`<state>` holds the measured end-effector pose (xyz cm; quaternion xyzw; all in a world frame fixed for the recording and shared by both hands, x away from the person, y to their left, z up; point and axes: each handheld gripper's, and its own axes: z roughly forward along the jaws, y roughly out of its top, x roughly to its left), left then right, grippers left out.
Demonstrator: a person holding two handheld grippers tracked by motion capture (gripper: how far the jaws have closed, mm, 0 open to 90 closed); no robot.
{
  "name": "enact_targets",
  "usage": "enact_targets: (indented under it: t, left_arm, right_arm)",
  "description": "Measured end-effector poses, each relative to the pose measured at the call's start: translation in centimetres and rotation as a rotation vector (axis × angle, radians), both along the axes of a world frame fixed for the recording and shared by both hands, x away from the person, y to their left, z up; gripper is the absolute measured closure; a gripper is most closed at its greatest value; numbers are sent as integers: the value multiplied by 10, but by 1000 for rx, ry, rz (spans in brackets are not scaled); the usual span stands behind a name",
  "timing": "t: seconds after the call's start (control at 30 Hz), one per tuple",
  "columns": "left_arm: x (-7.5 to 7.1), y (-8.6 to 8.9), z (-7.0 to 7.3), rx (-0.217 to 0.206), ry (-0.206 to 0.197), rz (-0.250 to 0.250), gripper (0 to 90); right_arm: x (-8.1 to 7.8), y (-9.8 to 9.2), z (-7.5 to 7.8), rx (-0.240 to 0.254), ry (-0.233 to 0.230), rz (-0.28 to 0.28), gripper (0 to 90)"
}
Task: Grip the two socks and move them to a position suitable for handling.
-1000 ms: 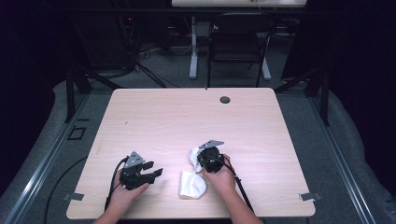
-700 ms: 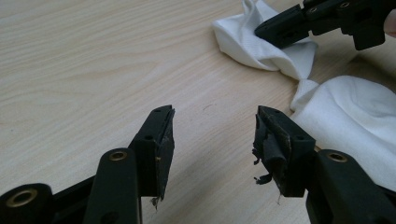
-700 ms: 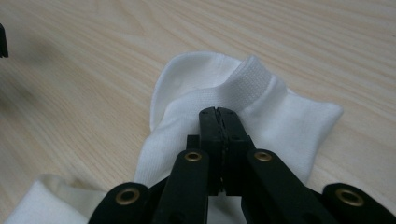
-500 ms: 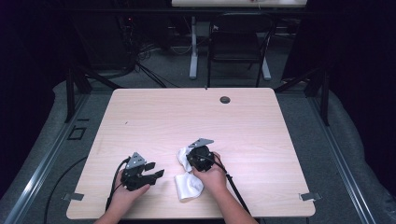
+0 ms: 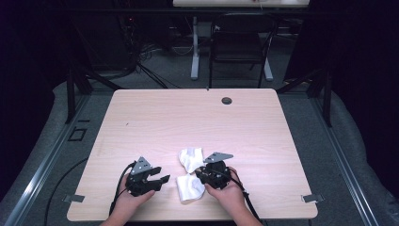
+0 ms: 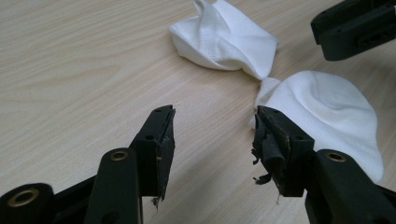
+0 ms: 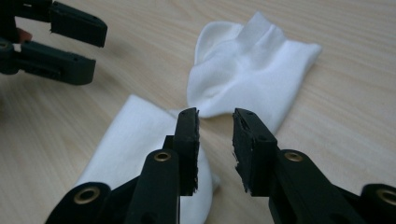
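The right gripper [image 5: 200, 175] is held low over the tabletop [image 5: 188, 117], near its front edge and a little right of the middle. Its jaws have just been opening; in the right gripper view they stand apart with nothing between them, and the pads do not press on anything. Just under and in front of them lies a white sock [image 7: 243, 65], twisted in the middle into two parts. One part spreads out towards the far side, the other part runs back under the left jaw in this view. In the high view the sock [image 5: 190, 181] lies between the two grippers, close to the front edge, touching or almost touching the right gripper.

The left gripper [image 5: 157, 179] rests near the front edge, left of the sock. Its jaws are wide apart and hold nothing; the sock [image 6: 327, 112] lies just beyond its right jaw. A person's hands hold both grippers from the front edge.
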<state>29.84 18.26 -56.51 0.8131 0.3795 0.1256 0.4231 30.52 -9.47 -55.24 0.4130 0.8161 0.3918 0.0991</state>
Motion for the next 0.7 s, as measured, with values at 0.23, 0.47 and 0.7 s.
enact_targets:
  t: [0.23, 0.47, 0.7]
  left_arm:
    - [2, 3, 0, -4, 3, 9, 482]
    - [0, 1, 0, 0, 1, -1, 482]
    - [0, 2, 0, -1, 1, 0, 482]
  right_arm:
    - [-10, -10, -12, 7, 50, -19, 702]
    - [-14, -12, -22, 21, 111, -11, 728]
    - [-15, -10, -21, 22, 125, 19, 881]
